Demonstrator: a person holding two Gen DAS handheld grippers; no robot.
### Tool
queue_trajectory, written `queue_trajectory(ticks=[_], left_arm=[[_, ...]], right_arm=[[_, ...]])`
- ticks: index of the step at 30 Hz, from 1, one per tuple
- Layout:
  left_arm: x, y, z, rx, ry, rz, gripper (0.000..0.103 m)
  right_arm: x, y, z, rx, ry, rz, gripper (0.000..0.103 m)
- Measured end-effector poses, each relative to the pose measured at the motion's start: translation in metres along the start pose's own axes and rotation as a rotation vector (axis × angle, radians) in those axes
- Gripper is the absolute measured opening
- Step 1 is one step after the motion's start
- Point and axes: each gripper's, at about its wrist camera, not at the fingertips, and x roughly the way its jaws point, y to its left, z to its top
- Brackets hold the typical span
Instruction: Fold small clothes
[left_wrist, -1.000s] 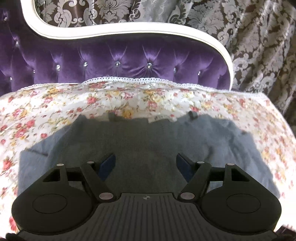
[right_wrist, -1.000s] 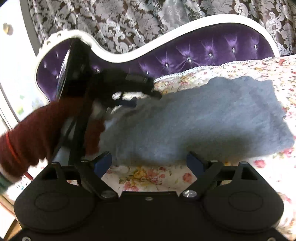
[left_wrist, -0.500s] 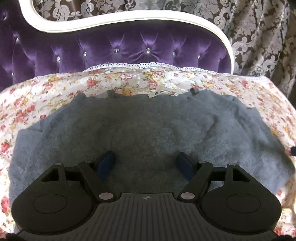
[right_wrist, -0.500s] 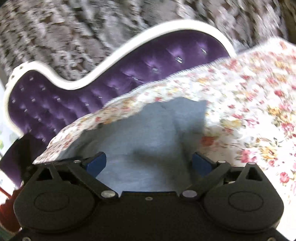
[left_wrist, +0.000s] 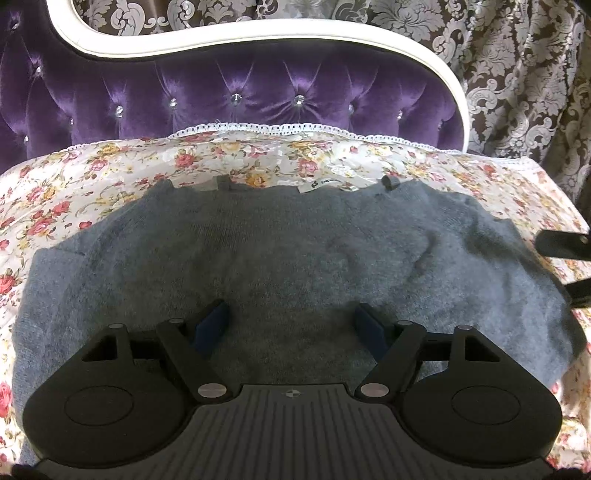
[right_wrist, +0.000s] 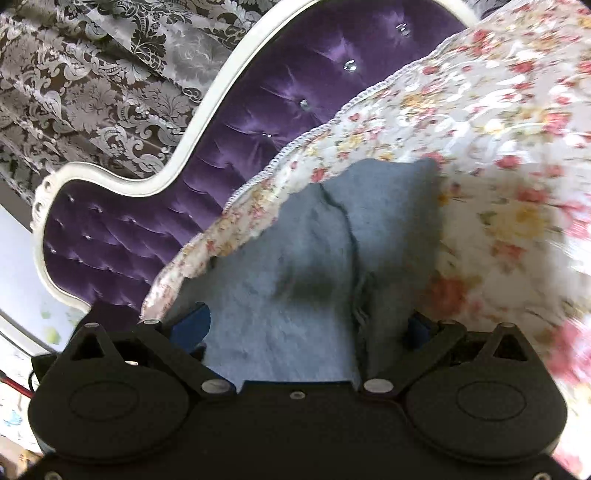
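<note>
— Looking at the fuzzy grey-blue knitted garment (left_wrist: 288, 258), how far along is the folding?

— Early, I'd judge. It lies spread flat across the floral bedspread (left_wrist: 258, 162), in front of the purple tufted headboard (left_wrist: 236, 99), with white labels at its far edge. One end seems doubled over in the right wrist view, though blur makes that uncertain.

— And the tongs?

— The left tongs (left_wrist: 291, 326) hang just over the middle of the garment, blue pads apart, nothing clamped. The right tongs (right_wrist: 310, 328) have just been opening and stand wide at the garment's end; cloth lies between the pads, but they don't press it.

— So what's left?

— Most of it, probably: bringing the sides in and making a compact stack.
</note>
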Motion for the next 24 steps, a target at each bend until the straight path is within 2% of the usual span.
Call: queue_trajectory(ticks=[11,13,15,16,19,20,21,23,24], left_arm=[[-0.002,0.001,0.009,-0.014,0.025,-0.009,0.072],[-0.011,0.003,0.012,-0.053,0.032,-0.019,0.068],[-0.024,0.004,0.009,-0.103,0.014,-0.05,0.068],[-0.028,0.001,0.007,-0.107,0.006,-0.065,0.068],[-0.036,-0.015,-0.006,-0.048,-0.004,-0.073,0.068],[-0.033,-0.02,-0.01,-0.022,0.007,-0.069,0.068],[-0.027,-0.025,-0.015,0.012,0.025,-0.057,0.068],[-0.024,-0.032,-0.018,0.077,0.004,-0.029,0.069],[-0.024,-0.031,-0.017,0.073,0.003,-0.034,0.068]], right_arm=[[0.017,0.008,0.012,-0.045,0.047,0.006,0.102],[0.016,0.01,0.013,-0.059,0.052,-0.015,0.093],[0.015,0.011,0.013,-0.073,0.063,-0.043,0.068],[0.014,0.01,0.013,-0.073,0.07,-0.052,0.065],[0.012,0.008,0.012,-0.069,0.07,-0.077,0.051],[0.012,0.008,0.012,-0.068,0.07,-0.084,0.041],[0.011,0.008,0.012,-0.067,0.067,-0.093,0.036],[0.008,0.009,0.011,-0.063,0.063,-0.111,0.034],[0.007,0.011,0.01,-0.064,0.061,-0.121,0.034]])
